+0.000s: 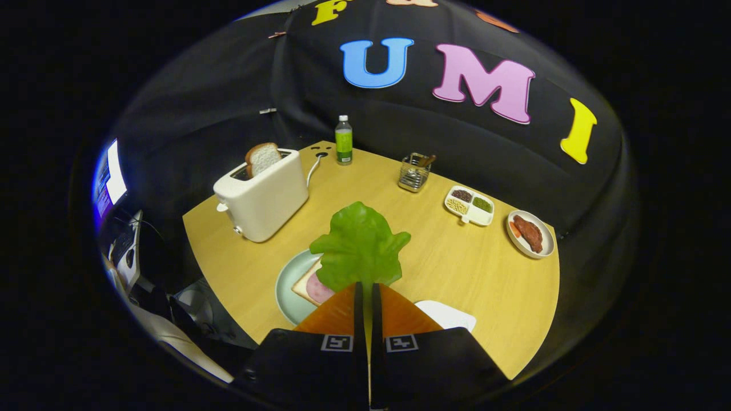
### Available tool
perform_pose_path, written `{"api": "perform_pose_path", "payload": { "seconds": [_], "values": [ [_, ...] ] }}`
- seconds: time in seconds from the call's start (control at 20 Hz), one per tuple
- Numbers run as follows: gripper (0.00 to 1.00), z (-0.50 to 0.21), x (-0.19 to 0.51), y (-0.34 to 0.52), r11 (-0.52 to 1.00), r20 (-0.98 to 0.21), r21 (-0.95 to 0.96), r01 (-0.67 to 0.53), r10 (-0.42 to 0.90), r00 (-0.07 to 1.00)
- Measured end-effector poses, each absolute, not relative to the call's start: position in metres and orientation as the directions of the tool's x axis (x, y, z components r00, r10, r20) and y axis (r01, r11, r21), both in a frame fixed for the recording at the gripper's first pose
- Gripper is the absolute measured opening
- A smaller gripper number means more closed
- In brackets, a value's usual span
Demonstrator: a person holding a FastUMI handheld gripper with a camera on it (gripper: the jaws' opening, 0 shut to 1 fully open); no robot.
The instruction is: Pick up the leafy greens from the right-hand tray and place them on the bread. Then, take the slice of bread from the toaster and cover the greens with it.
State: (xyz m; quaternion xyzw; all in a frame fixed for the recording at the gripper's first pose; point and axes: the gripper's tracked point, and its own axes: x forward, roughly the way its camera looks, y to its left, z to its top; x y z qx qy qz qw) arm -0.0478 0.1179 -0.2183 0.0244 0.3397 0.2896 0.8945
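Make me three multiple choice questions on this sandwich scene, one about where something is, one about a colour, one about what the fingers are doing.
1. Where is the bread slice?
A. in the toaster
B. on the table
C. in the divided dish

2. What colour is the plate under the open sandwich?
A. red
B. pale green
C. black

3. What state is the gripper in?
A. wide open
B. shut on the leafy greens
C. shut on a bottle

Answers: 1 A, the slice sticks up from the slot. 2 B, its rim shows pale green. 3 B, the fingers pinch the leaf's base.
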Motion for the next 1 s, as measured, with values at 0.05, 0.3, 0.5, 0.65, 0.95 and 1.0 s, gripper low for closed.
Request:
{"api": "perform_pose_path", "payload": {
  "seconds": [0.05, 0.3, 0.5, 0.65, 0.95, 1.0],
  "values": [
    [0.06, -0.217, -0.048, 0.131, 0.819, -0.596, 0.247, -0.518, 0.55, 0.585],
    [0.06, -0.224, -0.048, 0.182, 0.779, -0.617, 0.265, -0.568, 0.59, 0.521],
    [0.08, -0.244, -0.043, 0.208, 0.772, -0.649, 0.262, -0.579, 0.585, 0.487],
    [0.49, -0.26, -0.034, 0.21, 0.798, -0.675, 0.23, -0.557, 0.543, 0.499],
    [0.99, -0.261, -0.033, 0.215, 0.806, -0.679, 0.242, -0.54, 0.538, 0.5],
    [0.99, -0.257, -0.034, 0.216, 0.805, -0.674, 0.256, -0.535, 0.545, 0.499]
  ]
}}
